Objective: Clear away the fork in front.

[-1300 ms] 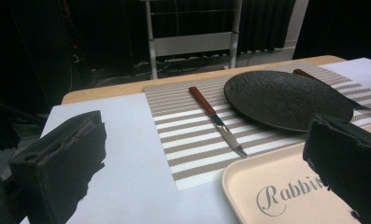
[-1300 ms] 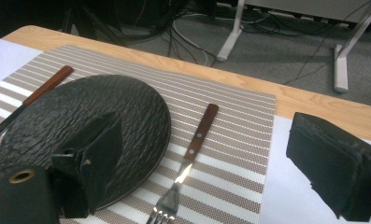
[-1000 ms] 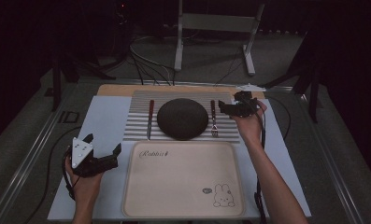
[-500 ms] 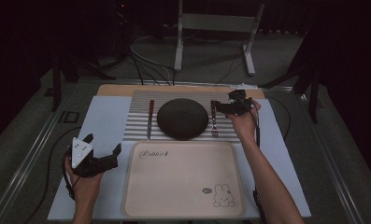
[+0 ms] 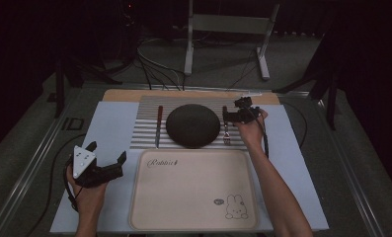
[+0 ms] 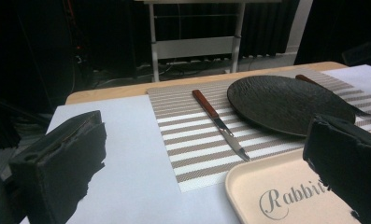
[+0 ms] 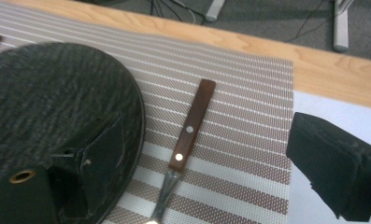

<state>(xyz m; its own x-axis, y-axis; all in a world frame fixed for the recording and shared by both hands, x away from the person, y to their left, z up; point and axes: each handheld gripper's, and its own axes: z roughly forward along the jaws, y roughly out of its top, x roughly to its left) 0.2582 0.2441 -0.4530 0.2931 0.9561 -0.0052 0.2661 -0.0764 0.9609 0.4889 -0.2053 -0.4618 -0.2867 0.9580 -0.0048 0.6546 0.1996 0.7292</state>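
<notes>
A fork (image 7: 189, 126) with a brown wooden handle lies on the striped placemat (image 5: 149, 131), just right of the dark round plate (image 5: 192, 126). My right gripper (image 5: 231, 116) hovers over the fork (image 5: 226, 132), open; in the right gripper view (image 7: 206, 140) one jaw hangs over the plate's rim (image 7: 127, 102) and the other right of the handle. A knife (image 5: 158, 126) with a matching handle lies left of the plate. My left gripper (image 5: 107, 153) rests open at the near left on the white sheet, pointing at the knife (image 6: 218, 119) and plate (image 6: 286, 100).
A beige tray (image 5: 193, 190) printed "Rabbit" with a bunny drawing lies nearest me, its corner (image 6: 286, 200) by the left gripper's right jaw. A wooden board edge (image 7: 267, 46) runs behind the placemat. Beyond the table stand a metal frame (image 5: 223, 29) and floor cables.
My right gripper has shifted left from the placemat's right edge to over the fork handle. The left gripper has stayed put.
</notes>
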